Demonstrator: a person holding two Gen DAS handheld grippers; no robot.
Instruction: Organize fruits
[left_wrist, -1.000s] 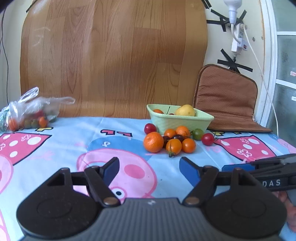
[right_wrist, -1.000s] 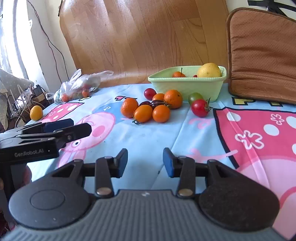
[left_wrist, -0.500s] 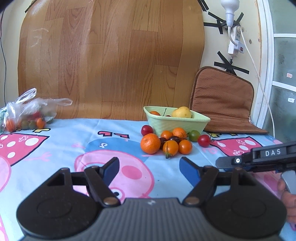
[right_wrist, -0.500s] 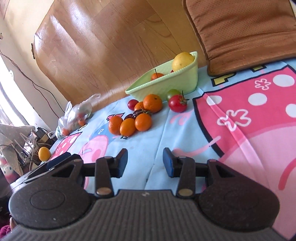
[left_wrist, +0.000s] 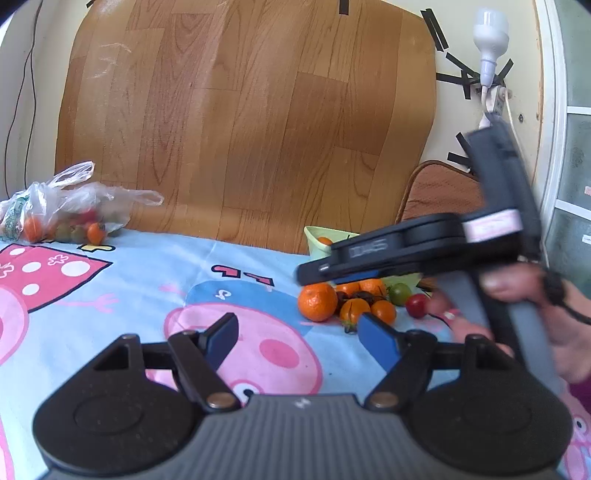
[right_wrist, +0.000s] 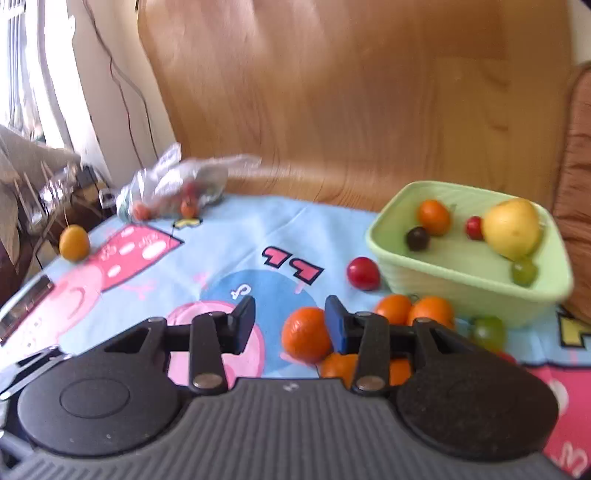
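Observation:
A pale green basket (right_wrist: 476, 284) holds a yellow fruit (right_wrist: 511, 227), an orange and small tomatoes. In front of it lie several loose oranges and tomatoes. The biggest orange (right_wrist: 306, 334) lies just past my right gripper (right_wrist: 290, 325), which is open and empty above the pile. In the left wrist view my left gripper (left_wrist: 297, 332) is open and empty over the tablecloth, short of the same orange (left_wrist: 317, 301). The right gripper's body (left_wrist: 406, 251) hovers over the pile and hides most of the basket (left_wrist: 317, 236).
A blue and pink cartoon tablecloth (left_wrist: 147, 280) covers the table. A plastic bag of small fruit (left_wrist: 66, 218) lies at the back left. A lone yellow-orange fruit (right_wrist: 74, 242) sits at the table's left edge. A brown cushion (left_wrist: 439, 192) leans at the back right.
My right gripper has swung up and forward over the fruit pile, now close to the big orange. My left gripper has shifted slightly. Both stay open.

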